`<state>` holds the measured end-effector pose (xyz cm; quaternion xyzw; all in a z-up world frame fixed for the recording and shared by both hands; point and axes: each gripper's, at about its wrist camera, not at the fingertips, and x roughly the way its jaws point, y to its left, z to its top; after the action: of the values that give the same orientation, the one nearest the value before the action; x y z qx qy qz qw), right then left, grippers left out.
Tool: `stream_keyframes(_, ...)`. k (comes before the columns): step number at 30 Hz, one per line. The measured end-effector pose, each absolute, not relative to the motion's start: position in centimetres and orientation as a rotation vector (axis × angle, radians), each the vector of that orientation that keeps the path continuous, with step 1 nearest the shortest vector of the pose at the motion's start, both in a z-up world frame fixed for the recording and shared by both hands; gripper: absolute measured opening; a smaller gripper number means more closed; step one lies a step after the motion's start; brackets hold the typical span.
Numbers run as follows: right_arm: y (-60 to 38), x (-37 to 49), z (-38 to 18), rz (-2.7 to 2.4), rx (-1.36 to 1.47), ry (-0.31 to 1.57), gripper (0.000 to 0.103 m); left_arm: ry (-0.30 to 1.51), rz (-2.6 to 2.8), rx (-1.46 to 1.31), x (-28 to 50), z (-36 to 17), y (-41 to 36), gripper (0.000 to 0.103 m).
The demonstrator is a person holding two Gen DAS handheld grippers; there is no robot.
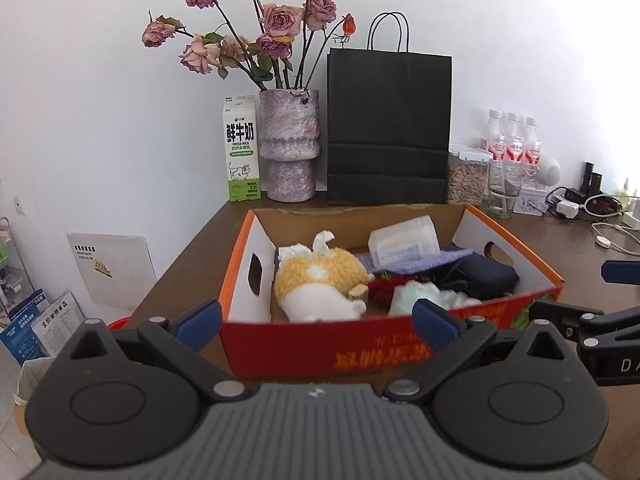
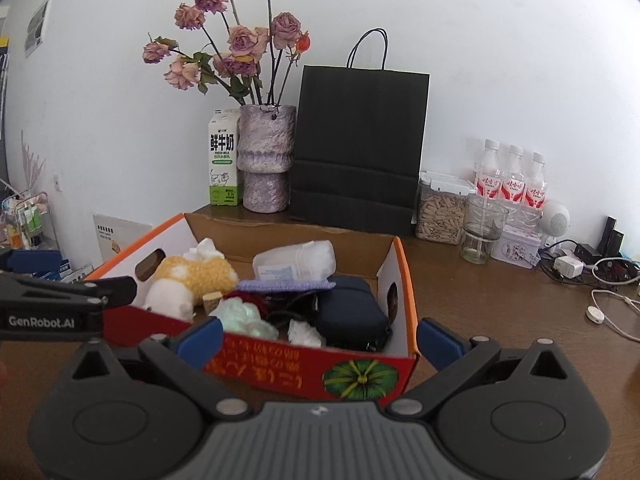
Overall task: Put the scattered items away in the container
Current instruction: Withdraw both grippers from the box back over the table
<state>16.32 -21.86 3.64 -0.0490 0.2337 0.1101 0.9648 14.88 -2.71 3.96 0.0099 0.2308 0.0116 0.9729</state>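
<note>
While both grippers hover at the near edge of a brown desk (image 1: 188,272), the left gripper (image 1: 318,326) and the right gripper (image 2: 320,340) each show 2 blue-padded jaws spread wide with nothing between them. Straight ahead at 12 o'clock sits the container, a red and orange cardboard box (image 1: 384,352), already crowded. Inside it lie a yellow and white plush toy (image 1: 318,284) at 9 o'clock, a clear plastic tub (image 1: 404,242) toward the back, a lavender cloth (image 1: 416,260), a navy pouch (image 2: 352,312) at 3 o'clock, a mint-green fluffy item (image 2: 242,316) and crumpled white tissue (image 2: 306,334) near the front wall.

Behind the box stand a milk carton (image 1: 240,148), a vase of dried roses (image 1: 289,144) and a black paper bag (image 1: 388,128). At 2 o'clock are 3 water bottles (image 2: 510,176), a glass (image 2: 480,232) and loose cables (image 2: 608,300).

Risk seems to lie in the crowding: a careless reach past the box could tip the vase or glass, and the 2 grippers, close together, could collide.
</note>
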Motion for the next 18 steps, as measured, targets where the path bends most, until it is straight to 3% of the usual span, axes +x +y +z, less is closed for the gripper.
stream_keyframes(11, -23.4, 5.5, 0.1, 0.214, 0.03, 0.582, 0.103, 0.586, -0.006, -0.066, 4.7, 1.0, -2.8, 0.103)
stream_keyframes(18, -22.9, 1.7, 0.5, 0.225, 0.025, 0.569, 0.103, 0.578, -0.017, -0.036, 2.5, 1.1, -3.5, 0.103)
